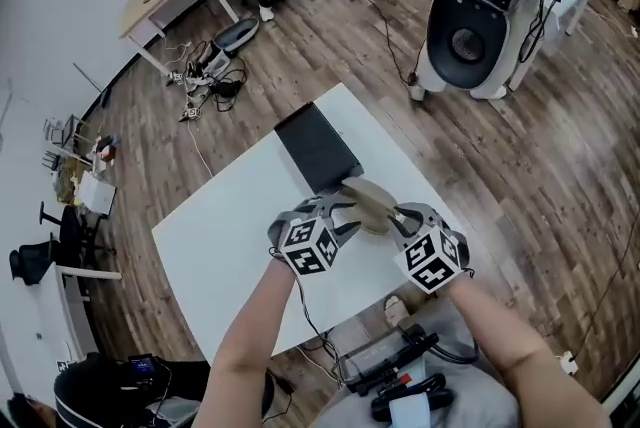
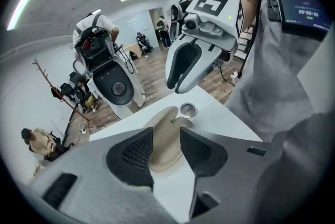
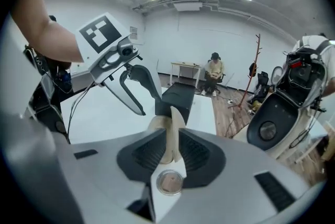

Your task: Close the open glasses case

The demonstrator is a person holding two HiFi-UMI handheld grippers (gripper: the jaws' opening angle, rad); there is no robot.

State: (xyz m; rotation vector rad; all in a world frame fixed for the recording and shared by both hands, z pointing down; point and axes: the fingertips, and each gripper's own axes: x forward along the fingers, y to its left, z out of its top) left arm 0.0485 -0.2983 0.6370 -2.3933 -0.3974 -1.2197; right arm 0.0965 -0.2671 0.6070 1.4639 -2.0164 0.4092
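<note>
Glasses case: where is it, and is it closed yet? (desk)

It lies on the white table, just in front of the black box, with my two tongs on either side of it. I'd call it not closed. In the right gripper view its beige flap stands up on edge rather than lying down over the body. (me)

What are the tongs doing? (desk)

My right gripper is clenched on that upright flap, with the pads pressing it from both sides. My left gripper is released. Its jaws stand wide, and the body of the case shows through the gap below them, with neither pad touching it. (me)

So how far along are we? (desk)

Early to middle, by my judgement. I've reached the case and have the flap in hand, but the closing itself is all left. I need to steady the body with the left, fold the flap over with the right and press it home. Whether it has a clasp to catch, I can't tell from here. (me)
</note>
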